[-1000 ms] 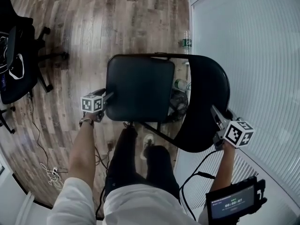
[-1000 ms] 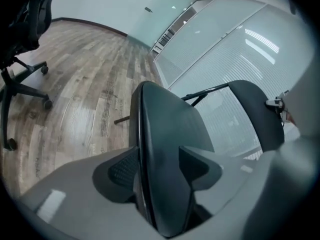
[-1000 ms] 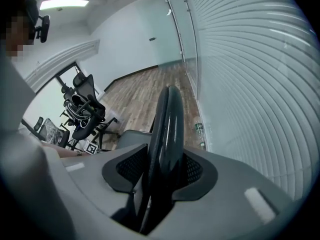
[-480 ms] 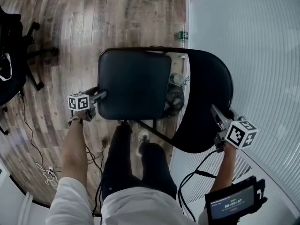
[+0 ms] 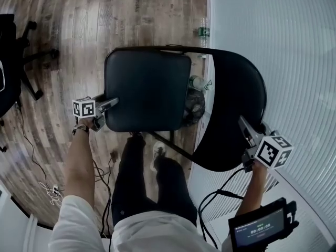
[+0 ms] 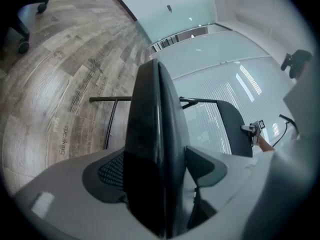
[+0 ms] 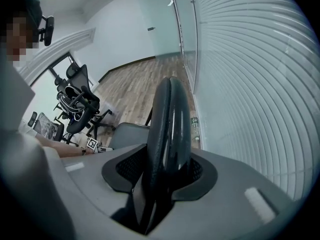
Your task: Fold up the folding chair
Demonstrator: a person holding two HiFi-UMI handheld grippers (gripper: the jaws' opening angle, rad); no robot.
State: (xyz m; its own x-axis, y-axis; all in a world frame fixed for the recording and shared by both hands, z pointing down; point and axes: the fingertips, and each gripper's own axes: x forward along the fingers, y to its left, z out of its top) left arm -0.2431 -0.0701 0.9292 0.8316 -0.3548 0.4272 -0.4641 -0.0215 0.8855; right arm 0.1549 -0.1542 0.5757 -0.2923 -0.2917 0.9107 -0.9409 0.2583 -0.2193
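Black seat [image 5: 147,91] edge-on between left gripper's [image 5: 111,103] opening fingers [image 6: 107,176], unsqueezed, long axis running ahead toward backrest [image 5: 233,104]; backrest rim pinched by right gripper [image 5: 243,125].

folding chair [image 5: 173,96], black, unfolded on wood floor [image 5: 68,30]: seat [image 5: 147,91] flat, backrest [image 5: 233,109] beside white blinds [image 5: 294,62]. left gripper [image 5: 112,102] at seat's left edge, jaws opening around it. right gripper [image 5: 243,124] on backrest rim. bottle [image 5: 202,31] beyond chair.

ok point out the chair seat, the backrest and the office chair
chair seat [image 5: 147,88], head view, middle of the cushion
backrest [image 5: 233,114], head view, middle of the panel
office chair [image 5: 6,41], head view, its dark body at the left edge
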